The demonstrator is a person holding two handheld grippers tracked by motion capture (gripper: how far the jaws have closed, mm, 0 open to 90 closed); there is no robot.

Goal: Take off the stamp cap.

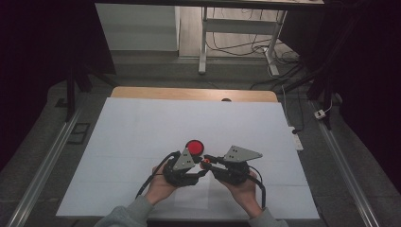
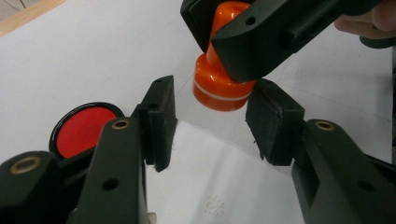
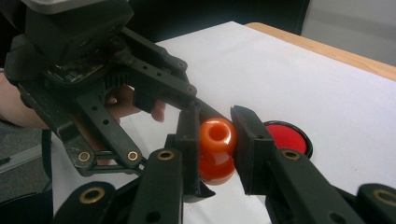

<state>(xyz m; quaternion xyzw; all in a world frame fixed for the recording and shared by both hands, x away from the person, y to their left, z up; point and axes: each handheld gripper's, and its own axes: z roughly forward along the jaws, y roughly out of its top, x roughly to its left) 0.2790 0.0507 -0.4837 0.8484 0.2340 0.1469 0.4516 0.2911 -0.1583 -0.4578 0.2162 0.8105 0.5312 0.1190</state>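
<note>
The right gripper squeezes the orange stamp by its handle, top middle of the left gripper view. The left gripper, half open (holding nothing), waits around its base, likely to grab it.

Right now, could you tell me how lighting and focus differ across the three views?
High view: dim, its corners dark, the white sheet evenly lit. Left gripper view: the orange stamp sharp with soft glare. Right gripper view: the stamp's knob glossy with a highlight, the red ink pad slightly soft.
</note>
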